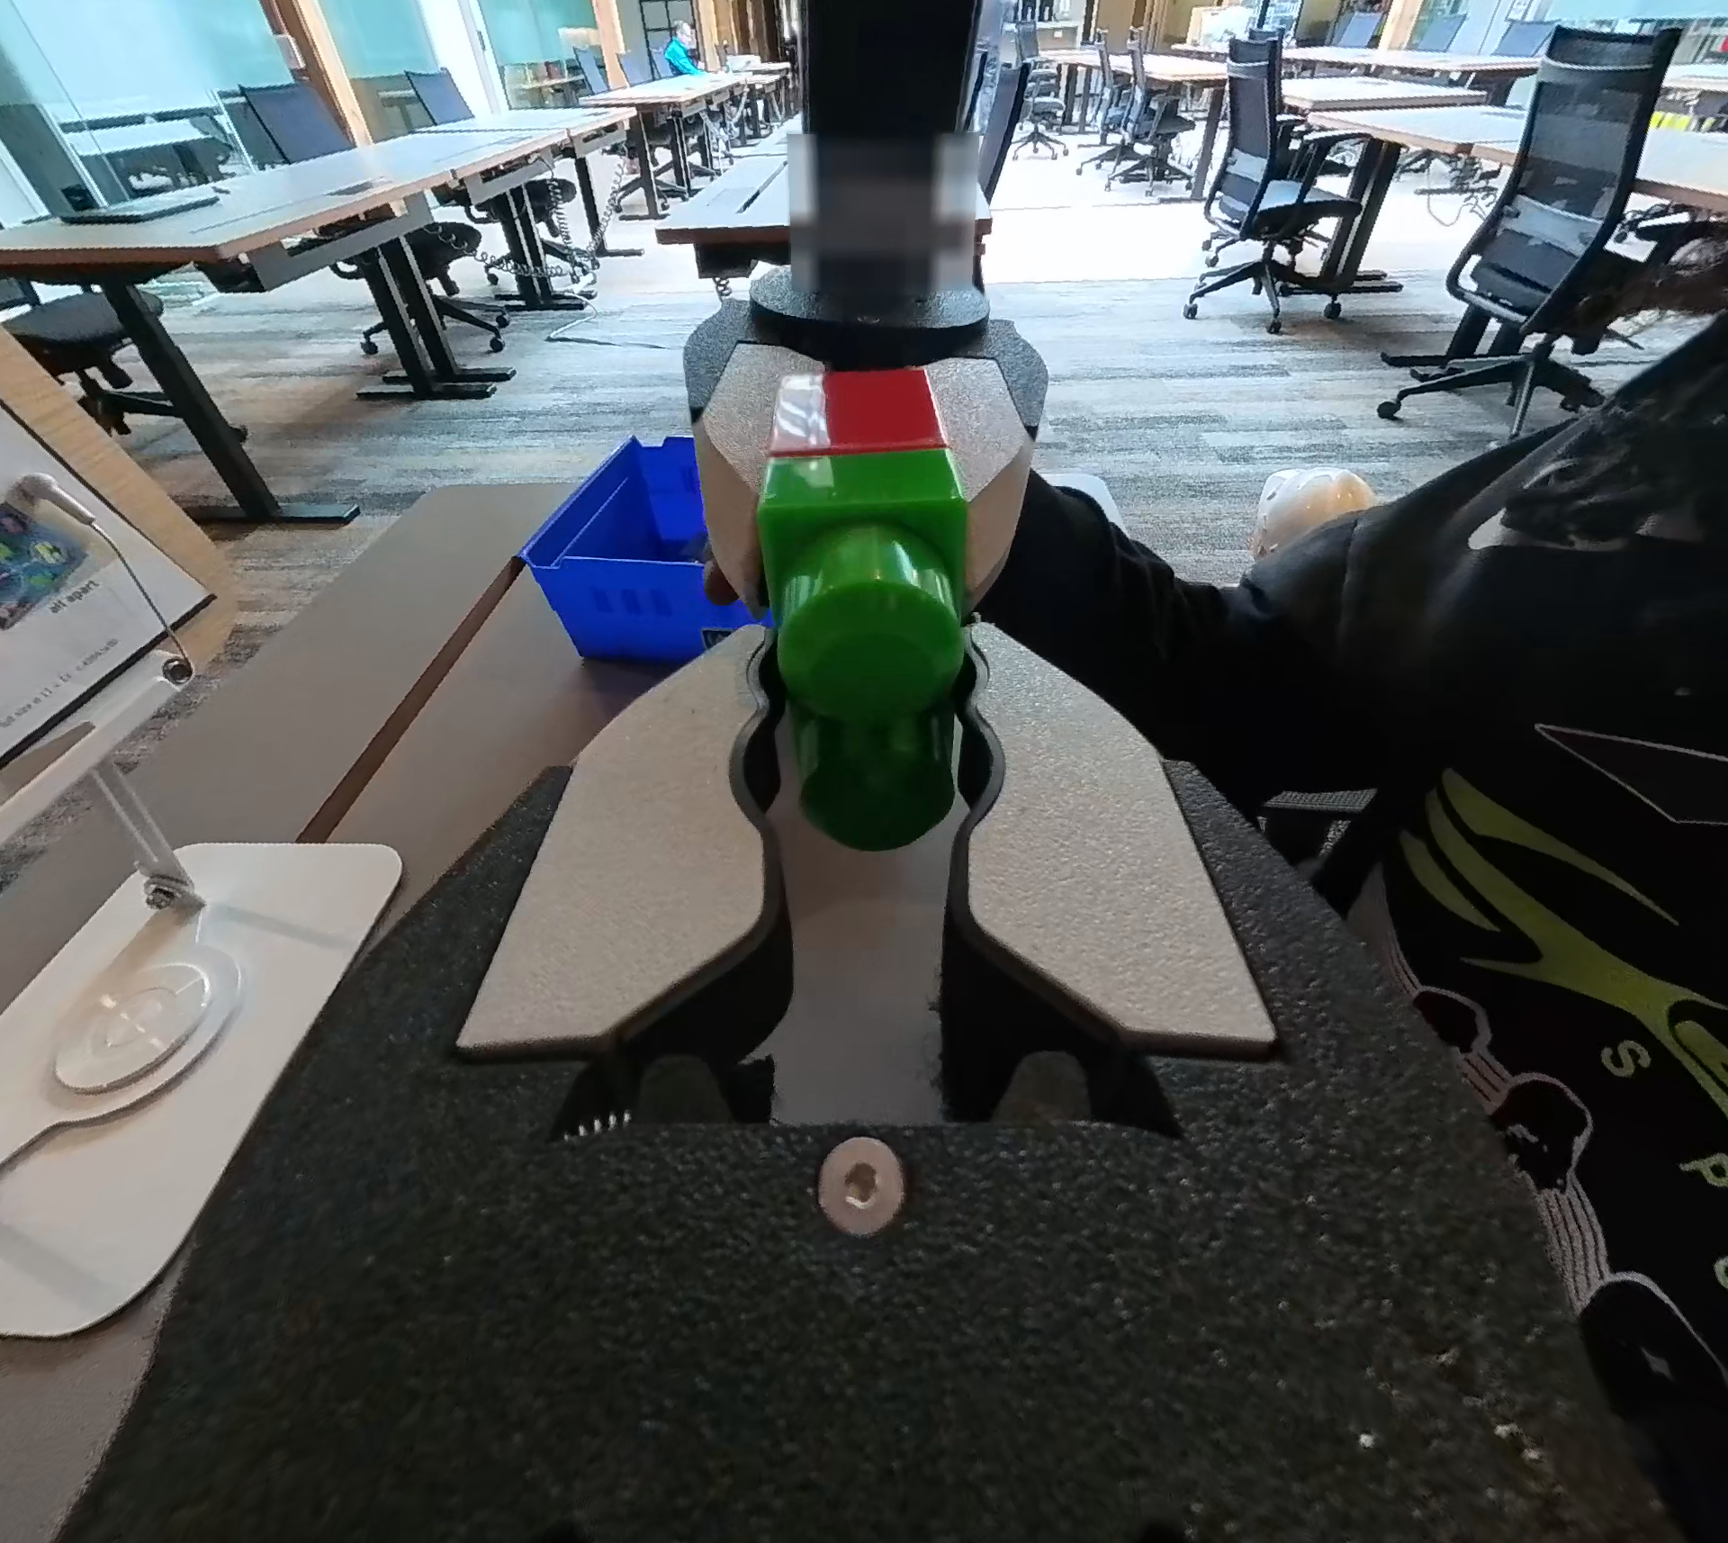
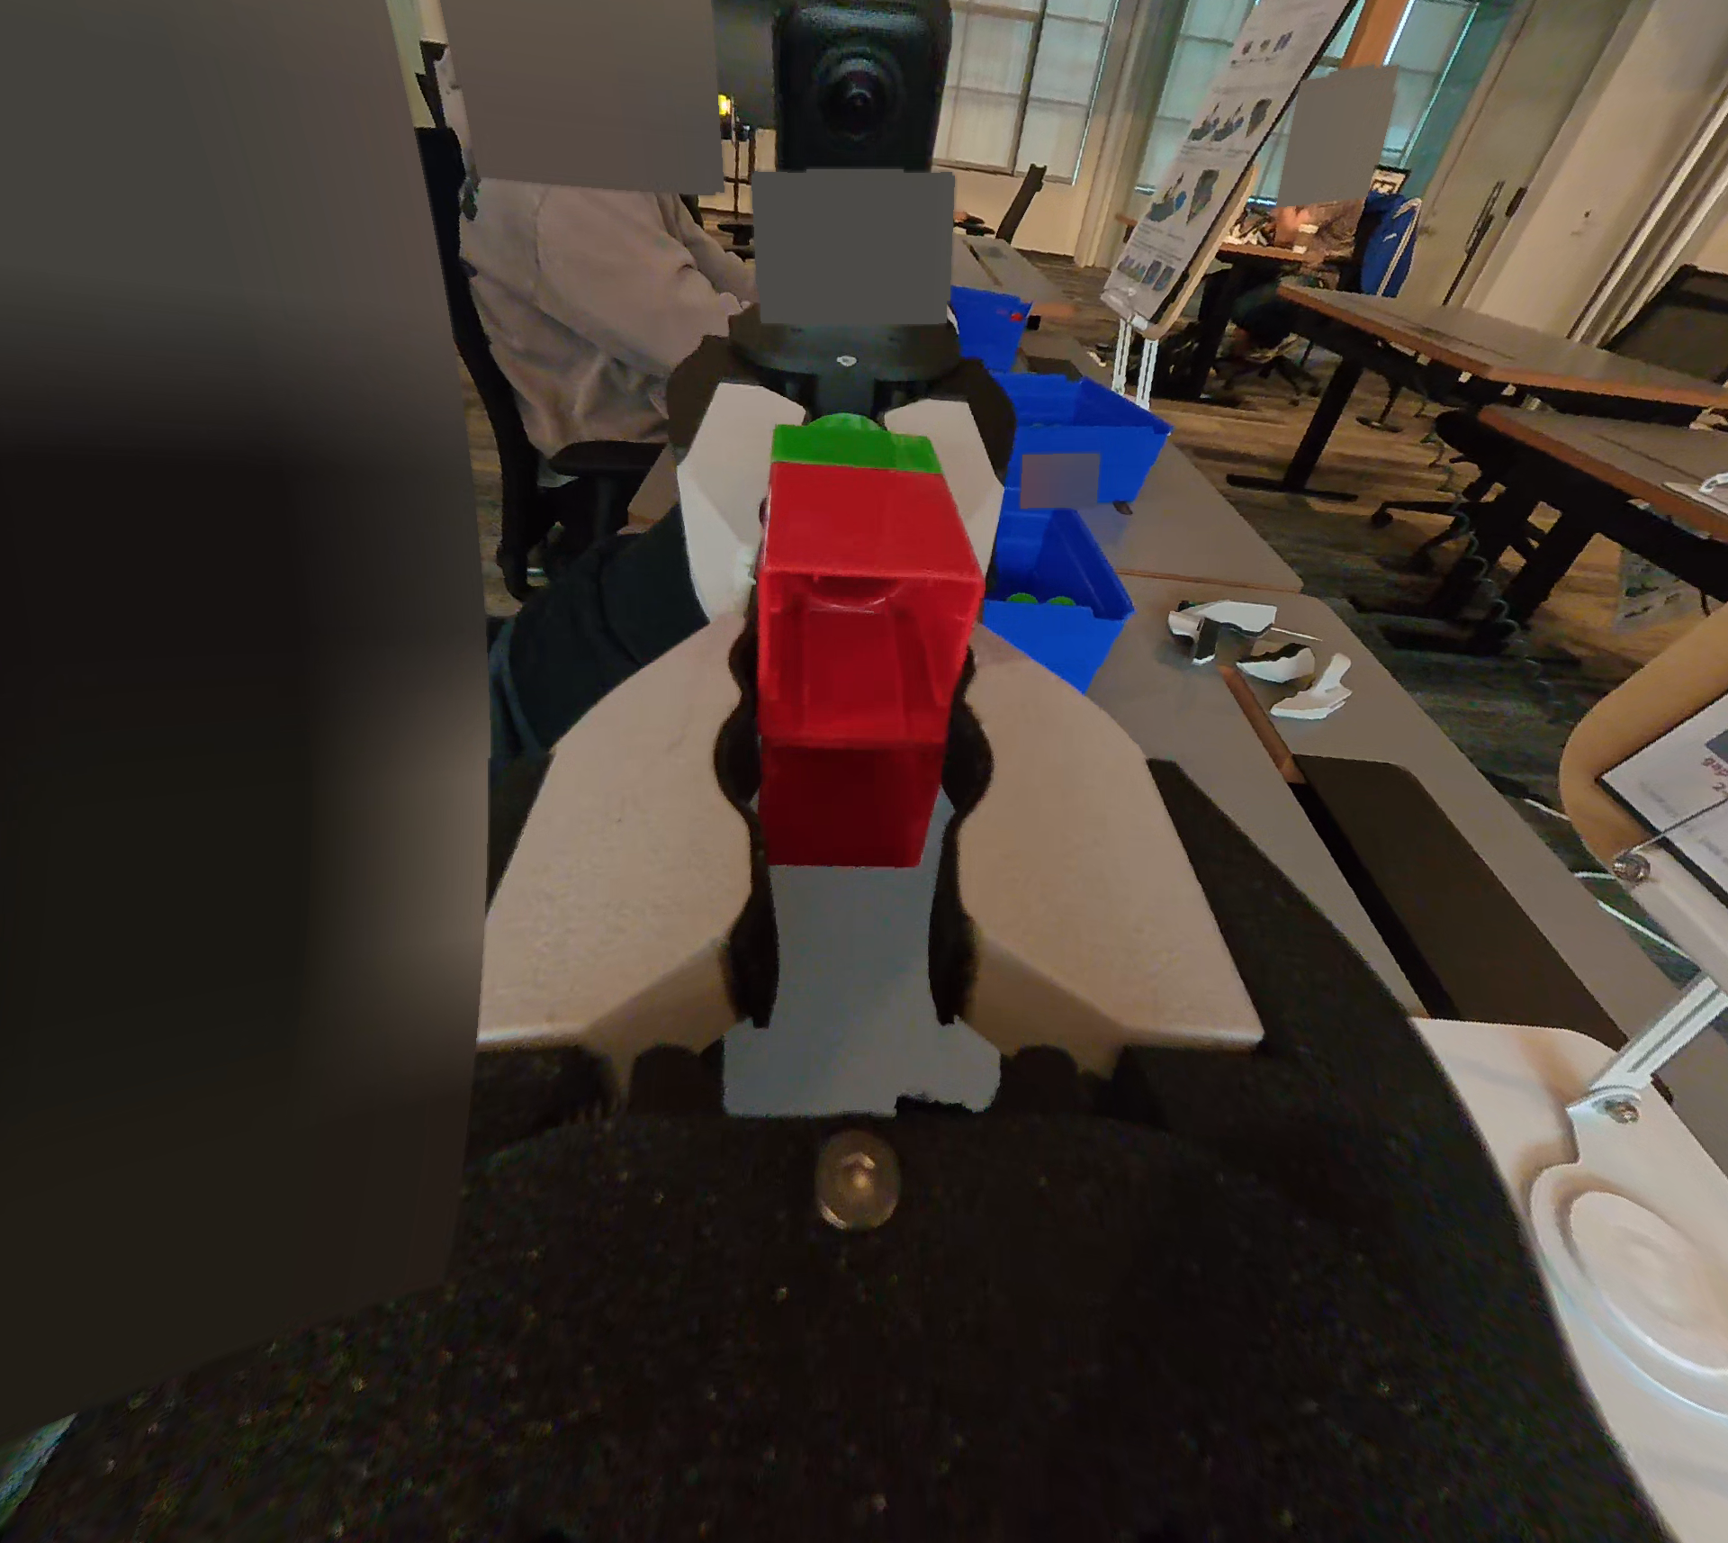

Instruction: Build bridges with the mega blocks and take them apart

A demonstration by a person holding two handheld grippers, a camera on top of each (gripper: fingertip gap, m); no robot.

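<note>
the table is the biggest thing here, dark brown, running away from the camera in both wrist views. on it in the left wrist view a blue bin sits near the far edge, and a white stand base holds up a tilted printed sheet at the left edge. in the right wrist view more blue bins stand in a row along the table, the nearest with green pieces inside, and a few white broken-looking parts lie near the right edge.

the two grippers face each other above the table, held up in the air. the left gripper has its fingers clenched on the green block, whose round stud points back at the camera. the right gripper grasps the red block between its pale fingers, hollow underside toward the lens. the green and red blocks are pressed together end to end, so each gripper's block touches the other's, and each view shows the opposite gripper closed around the far block.
</note>
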